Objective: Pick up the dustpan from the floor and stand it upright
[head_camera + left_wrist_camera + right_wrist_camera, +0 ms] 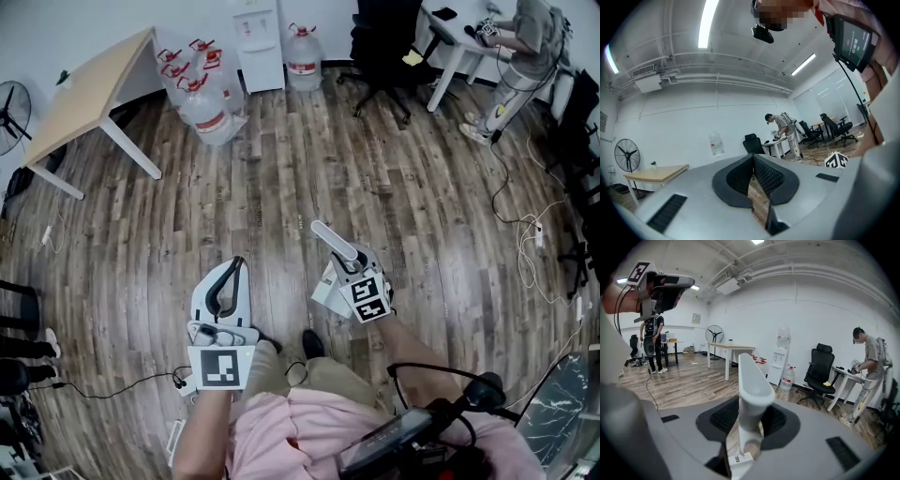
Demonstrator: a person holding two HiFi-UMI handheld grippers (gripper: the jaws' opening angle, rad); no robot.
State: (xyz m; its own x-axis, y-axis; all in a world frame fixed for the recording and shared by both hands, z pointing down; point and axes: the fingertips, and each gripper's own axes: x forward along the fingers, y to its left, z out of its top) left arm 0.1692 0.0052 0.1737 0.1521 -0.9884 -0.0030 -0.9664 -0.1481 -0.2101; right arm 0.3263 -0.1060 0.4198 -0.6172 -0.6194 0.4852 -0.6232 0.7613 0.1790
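**dusty_dan:** White plastic first. Head view: as far as I can judge, the dustpan (335, 241) is up off the wood floor (281, 159). Its handle pokes forward and up out of the right gripper (353, 266), and the pan end is tucked down by the marker cube (367, 298). The left gripper (231, 281) hangs off to the side, apart from the dustpan.

**rig_nerd:** Agreed. Left gripper view: jaws pressed together with nothing between them. That one's idle.

**dusty_dan:** Right gripper view: jaws clamped on the handle (751, 390), which runs straight out along them. Grip looks solid to me.

**rig_nerd:** So I'd call the pickup done and the standing-up step in hand. Next move, I reckon: tilt the handle toward vertical, lower the pan end onto bare floor, and check it balances before letting go. The left gripper could steady it if it wobbles, but it'd have to open first.
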